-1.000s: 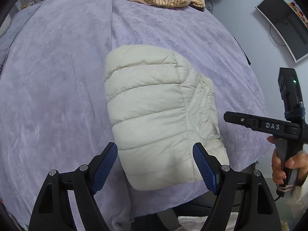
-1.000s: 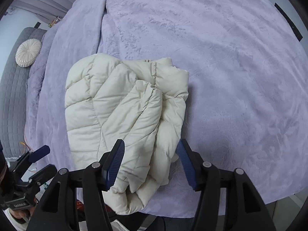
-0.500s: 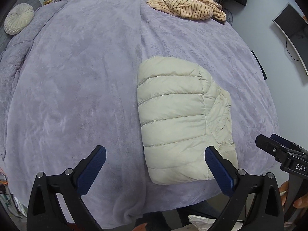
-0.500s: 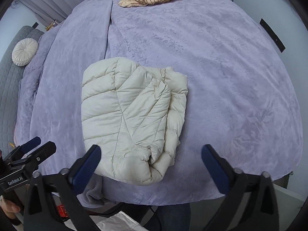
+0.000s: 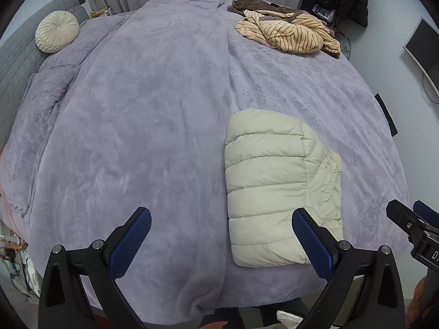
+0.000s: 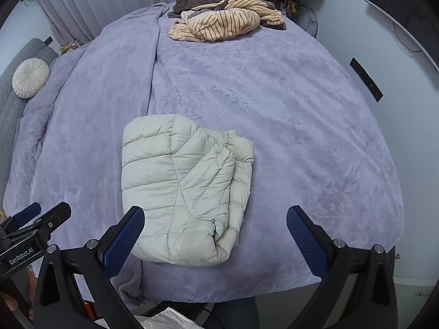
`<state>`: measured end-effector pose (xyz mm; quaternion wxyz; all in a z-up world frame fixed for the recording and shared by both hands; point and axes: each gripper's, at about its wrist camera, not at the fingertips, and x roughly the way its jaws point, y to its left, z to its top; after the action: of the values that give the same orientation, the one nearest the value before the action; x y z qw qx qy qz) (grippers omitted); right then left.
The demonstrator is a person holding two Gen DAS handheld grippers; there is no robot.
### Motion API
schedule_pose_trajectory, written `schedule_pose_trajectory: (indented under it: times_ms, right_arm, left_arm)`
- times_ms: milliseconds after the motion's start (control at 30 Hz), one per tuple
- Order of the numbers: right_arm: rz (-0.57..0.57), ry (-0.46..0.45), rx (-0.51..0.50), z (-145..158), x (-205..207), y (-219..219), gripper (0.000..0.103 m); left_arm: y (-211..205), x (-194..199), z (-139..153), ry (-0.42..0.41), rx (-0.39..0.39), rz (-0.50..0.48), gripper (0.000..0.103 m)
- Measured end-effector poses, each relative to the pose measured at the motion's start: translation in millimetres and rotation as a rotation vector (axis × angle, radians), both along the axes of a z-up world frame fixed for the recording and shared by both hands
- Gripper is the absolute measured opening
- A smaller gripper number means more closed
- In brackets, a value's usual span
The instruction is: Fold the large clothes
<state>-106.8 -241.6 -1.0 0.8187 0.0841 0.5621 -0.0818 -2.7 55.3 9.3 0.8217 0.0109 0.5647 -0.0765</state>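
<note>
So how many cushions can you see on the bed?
1: a round cream pleated cushion at the far left against the grey headboard. Others may be hidden under the purple blanket.

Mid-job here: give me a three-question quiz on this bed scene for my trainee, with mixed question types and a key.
1. True or false: the left hand-held gripper is shut on the cream puffer jacket.
2. Multiple choice: where does the striped garment lie? A) on top of the jacket B) at the far end of the purple blanket, apart from the jacket C) on the floor
3. Fill in: the round cream cushion rests against the grey ____.

Key: 1 false, since both it and the right hand-held gripper are open and hold nothing. 2 B. 3 headboard.
</note>
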Motion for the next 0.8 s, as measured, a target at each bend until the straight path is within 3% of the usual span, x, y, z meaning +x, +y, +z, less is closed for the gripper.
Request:
schedule_pose_trajectory:
  times_ms: [233, 800]
  right_arm:
    - [0.012, -0.032, -0.019, 15.0, -4.2, 9.0, 0.103]
    - [0.012, -0.040, -0.022, 18.7, -7.1, 12.7, 0.103]
  left_arm:
    - [-3.3, -8.5, 5.7, -0.010, 0.036, -0.002, 0.103]
    - [-6.1, -14.5, 12.1, -0.034, 0.052, -0.004, 0.103]
